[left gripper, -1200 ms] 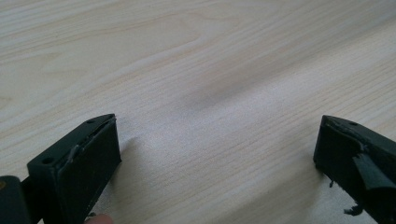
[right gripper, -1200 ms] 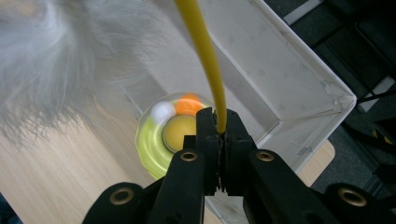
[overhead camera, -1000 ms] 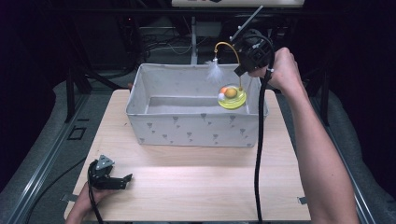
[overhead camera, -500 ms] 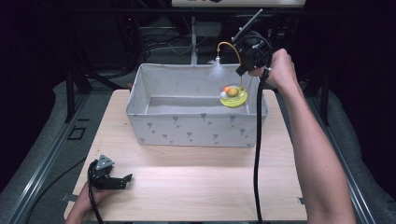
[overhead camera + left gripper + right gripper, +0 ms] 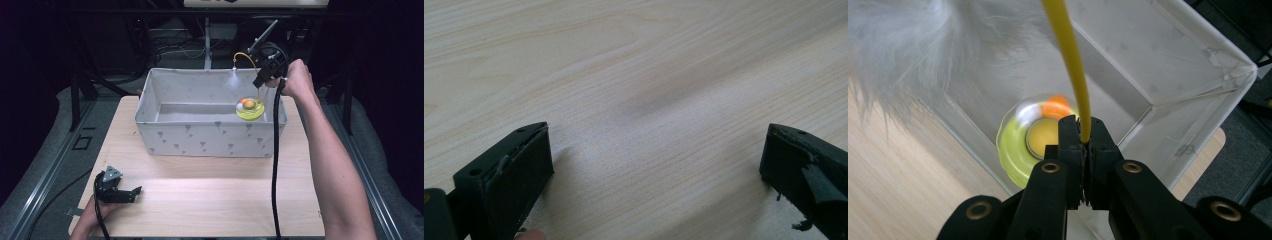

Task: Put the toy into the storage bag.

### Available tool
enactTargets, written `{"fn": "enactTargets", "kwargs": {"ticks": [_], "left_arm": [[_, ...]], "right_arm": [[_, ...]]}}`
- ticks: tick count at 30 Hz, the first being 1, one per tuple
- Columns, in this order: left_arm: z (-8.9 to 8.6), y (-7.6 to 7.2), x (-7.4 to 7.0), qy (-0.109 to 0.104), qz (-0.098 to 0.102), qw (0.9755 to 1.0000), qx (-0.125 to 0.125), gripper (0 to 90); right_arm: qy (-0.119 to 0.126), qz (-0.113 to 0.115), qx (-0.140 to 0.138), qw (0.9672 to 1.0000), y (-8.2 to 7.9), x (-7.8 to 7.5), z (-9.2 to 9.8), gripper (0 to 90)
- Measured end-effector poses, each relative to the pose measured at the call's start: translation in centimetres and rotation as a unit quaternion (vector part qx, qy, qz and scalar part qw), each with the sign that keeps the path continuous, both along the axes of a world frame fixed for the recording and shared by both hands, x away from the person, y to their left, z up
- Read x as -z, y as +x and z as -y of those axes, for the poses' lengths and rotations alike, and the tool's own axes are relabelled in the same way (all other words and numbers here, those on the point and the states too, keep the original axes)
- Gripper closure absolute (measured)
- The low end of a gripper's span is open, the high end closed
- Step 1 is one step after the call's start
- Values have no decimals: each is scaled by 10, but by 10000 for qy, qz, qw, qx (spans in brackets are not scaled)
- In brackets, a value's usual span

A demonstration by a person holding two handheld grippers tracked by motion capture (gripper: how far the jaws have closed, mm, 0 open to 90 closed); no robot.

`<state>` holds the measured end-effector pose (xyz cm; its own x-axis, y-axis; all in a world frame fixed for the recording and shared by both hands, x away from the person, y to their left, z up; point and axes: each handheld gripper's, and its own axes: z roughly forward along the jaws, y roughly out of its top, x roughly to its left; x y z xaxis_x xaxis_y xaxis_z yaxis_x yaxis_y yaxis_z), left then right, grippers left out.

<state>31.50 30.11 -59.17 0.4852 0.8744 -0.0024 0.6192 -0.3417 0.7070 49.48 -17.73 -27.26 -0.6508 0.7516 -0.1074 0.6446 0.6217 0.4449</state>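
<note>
Overhead, the right tool [image 5: 262, 84] clenches the yellow wand [image 5: 1070, 65] above the fabric bin [image 5: 210, 140]; the left tool [image 5: 131, 193] rests released.

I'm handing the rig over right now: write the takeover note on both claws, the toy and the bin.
Right claw: shut on the yellow wand of a cat toy, held over the far right corner of the grey fabric bin.
Left claw: open, holding nothing, resting low on the wooden table at the near left.
Toy: its yellow-green disc base with the orange ball hangs just inside the bin; the white feather tip is up near the claw.
Done: toy gripped and carried to the bin.
Left: probably lower it to the bin floor, release, withdraw.
</note>
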Motion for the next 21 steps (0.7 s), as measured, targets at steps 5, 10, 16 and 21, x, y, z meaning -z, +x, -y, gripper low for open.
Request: {"fn": "enactTargets", "kwargs": {"ticks": [5, 10, 16, 21], "left_arm": [[0, 0, 0, 0, 1, 10000, 0, 4], [0, 0, 0, 0, 0, 10000, 0, 4], [0, 0, 0, 2, 0, 10000, 2, 4], [0, 0, 0, 2, 9, 10000, 4, 5]], "right_arm": [[-44, -56, 5, 10000, 1, 7, -1, 882], [-72, -86, -5, 9999, 1, 12, 1, 882], [-60, -133, -5, 9999, 0, 17, 2, 882], [-109, -183, -25, 9998, 0, 21, 2, 883]]}}
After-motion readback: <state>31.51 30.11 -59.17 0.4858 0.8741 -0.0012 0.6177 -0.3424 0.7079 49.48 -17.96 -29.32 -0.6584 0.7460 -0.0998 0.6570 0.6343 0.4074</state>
